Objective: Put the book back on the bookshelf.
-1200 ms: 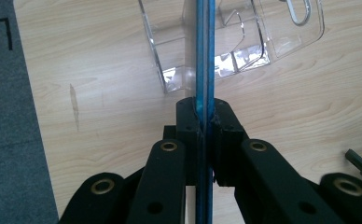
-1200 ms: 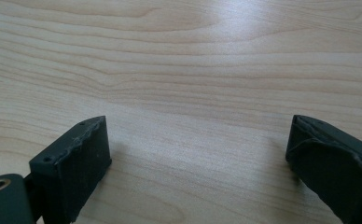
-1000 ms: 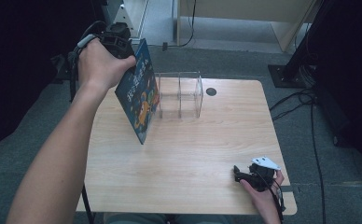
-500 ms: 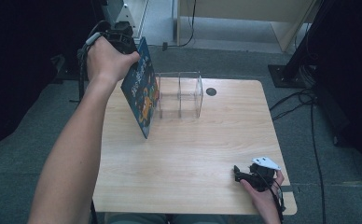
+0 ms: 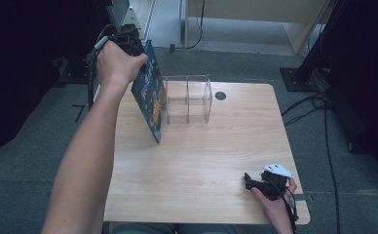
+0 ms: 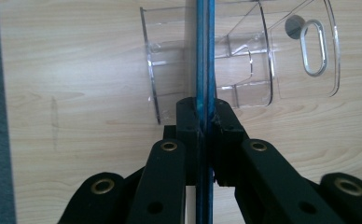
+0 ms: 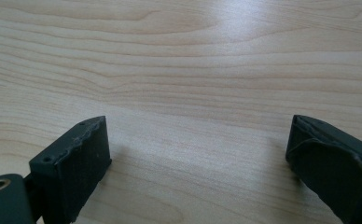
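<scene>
Blue book [image 5: 150, 100], clenched in left fingers [image 6: 188, 121], tilts beside clear rack [image 5: 188, 98]; right fingers [image 7: 72, 158] released.

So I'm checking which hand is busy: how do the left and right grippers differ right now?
The left gripper is shut on the edge of a thin blue book; the right gripper stands open with nothing between its jaws. The left gripper is raised at the table's far left corner beside the clear rack; the right gripper sits low at the near right edge. Both have black jaws.
</scene>
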